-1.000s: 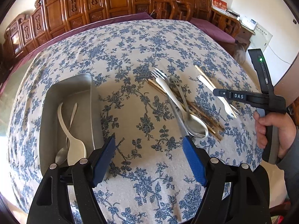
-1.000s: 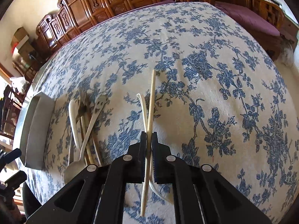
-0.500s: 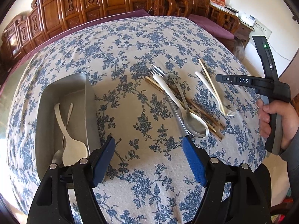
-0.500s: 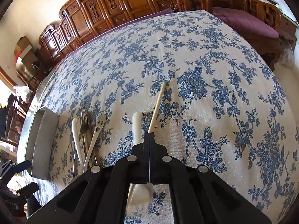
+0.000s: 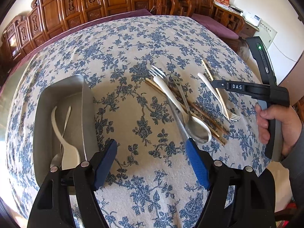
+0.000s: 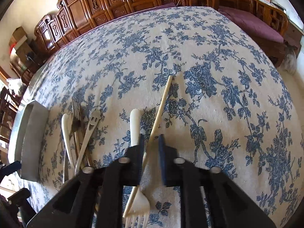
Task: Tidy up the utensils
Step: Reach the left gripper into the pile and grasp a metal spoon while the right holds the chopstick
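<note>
Pale chopstick point(image 6: 161, 106) flat on flowered tablecloth point(image 6: 228, 95), crossing a white fork point(image 6: 135, 125). Right tongs point(image 6: 151, 142) slightly parted astride the chopstick, pads not pressing. Left tongs point(image 5: 151, 148) wide open, empty, between metal tray point(image 5: 62, 87) containing two spoons point(image 5: 57, 125) and a utensil pile point(image 5: 180, 104).

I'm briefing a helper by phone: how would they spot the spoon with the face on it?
On the floral tablecloth, right of the metal tray, lies a crossed heap of utensils. The steel spoon lies on top; alone there, its handle end has a smiley face cut through.
</note>
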`<state>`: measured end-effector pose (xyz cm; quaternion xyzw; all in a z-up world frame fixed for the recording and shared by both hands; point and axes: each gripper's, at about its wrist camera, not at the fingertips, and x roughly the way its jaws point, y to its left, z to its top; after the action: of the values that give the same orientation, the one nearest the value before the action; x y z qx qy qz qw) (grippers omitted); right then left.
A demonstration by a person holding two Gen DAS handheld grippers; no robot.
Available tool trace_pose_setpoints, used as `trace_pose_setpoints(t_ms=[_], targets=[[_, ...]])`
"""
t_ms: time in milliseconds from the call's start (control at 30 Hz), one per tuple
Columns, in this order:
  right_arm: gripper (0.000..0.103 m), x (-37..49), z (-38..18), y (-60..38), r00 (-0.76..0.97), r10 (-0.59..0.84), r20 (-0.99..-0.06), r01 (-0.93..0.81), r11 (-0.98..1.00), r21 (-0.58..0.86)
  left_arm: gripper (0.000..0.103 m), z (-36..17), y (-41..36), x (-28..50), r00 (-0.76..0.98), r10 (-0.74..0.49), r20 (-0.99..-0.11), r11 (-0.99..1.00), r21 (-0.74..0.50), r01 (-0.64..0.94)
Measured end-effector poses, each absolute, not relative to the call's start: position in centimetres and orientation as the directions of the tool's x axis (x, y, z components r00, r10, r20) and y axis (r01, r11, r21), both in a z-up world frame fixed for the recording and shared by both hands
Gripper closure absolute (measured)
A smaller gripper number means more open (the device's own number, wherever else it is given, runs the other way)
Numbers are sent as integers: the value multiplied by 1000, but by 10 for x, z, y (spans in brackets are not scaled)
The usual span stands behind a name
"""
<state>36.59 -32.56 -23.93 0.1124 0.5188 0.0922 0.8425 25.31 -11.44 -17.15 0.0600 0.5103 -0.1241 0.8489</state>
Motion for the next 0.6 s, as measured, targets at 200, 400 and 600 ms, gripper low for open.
trace_pose_setpoints(t_ms=[200, 400, 600], targets=[[97, 354, -223, -330, 470, 310, -826, -56, 945, 322, 32, -175, -127, 262, 444, -164, -881, 959, -38, 279], [97, 341, -201, -338, 508, 354, -785, -71, 926, 371, 32, -184, -145, 270, 421, -185, -888, 955, -61, 291], [97, 328, -187, -345, 527, 379, -761, -91, 915, 393, 40, -193, -158, 276, 386, -227, -894, 946, -108, 306]])
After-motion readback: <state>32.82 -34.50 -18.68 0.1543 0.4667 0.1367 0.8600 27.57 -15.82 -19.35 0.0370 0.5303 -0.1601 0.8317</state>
